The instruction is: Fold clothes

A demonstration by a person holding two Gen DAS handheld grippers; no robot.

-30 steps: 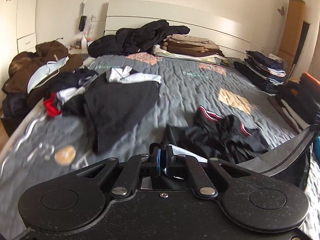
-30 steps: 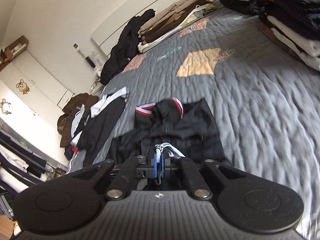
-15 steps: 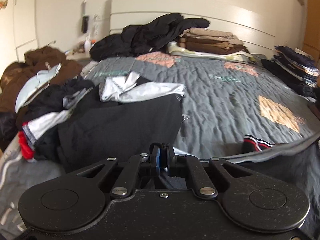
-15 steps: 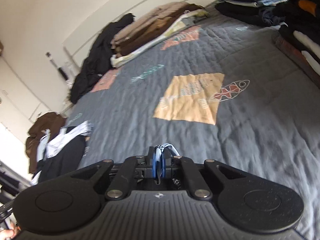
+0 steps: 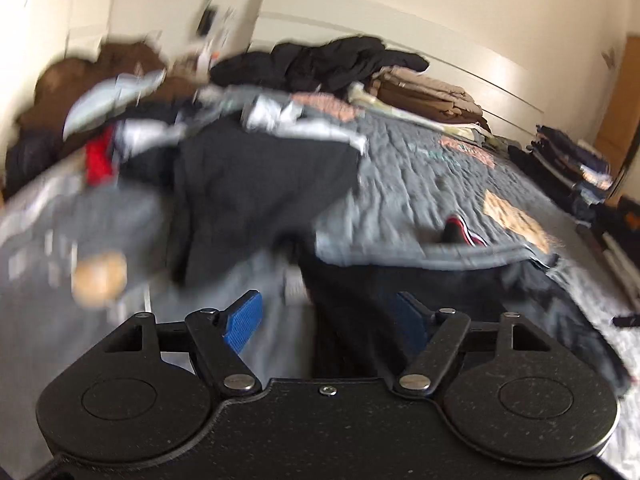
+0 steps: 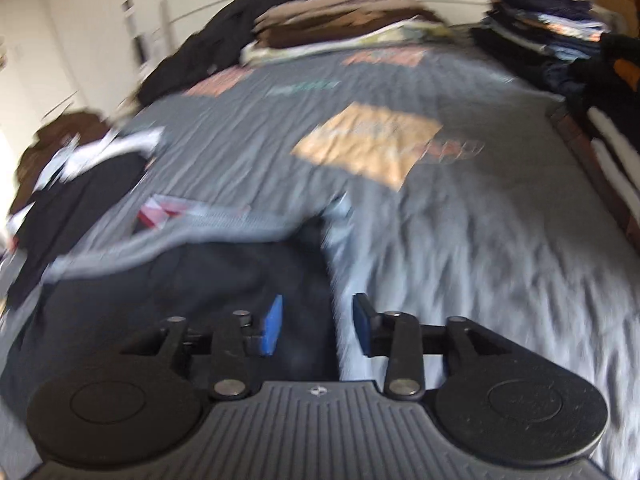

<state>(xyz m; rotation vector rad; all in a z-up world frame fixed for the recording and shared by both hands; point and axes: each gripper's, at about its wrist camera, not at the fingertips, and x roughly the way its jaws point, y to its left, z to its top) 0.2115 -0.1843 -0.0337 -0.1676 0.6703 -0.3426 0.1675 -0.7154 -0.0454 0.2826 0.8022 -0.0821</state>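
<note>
Both jaws are opening: left gripper (image 5: 327, 322) wide, right gripper (image 6: 317, 326) narrower, dark garment (image 6: 168, 280) loose between. Let it settle flat before regripping.

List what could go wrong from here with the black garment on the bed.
1. Both grippers, left gripper and right gripper, have jaws opening over the black garment; released in motion, its fold may land crooked.
2. Its grey edge looks curled over, so a crease may set.
3. The unfolded pile lies close on the bedspread; the garment could snag it.
</note>
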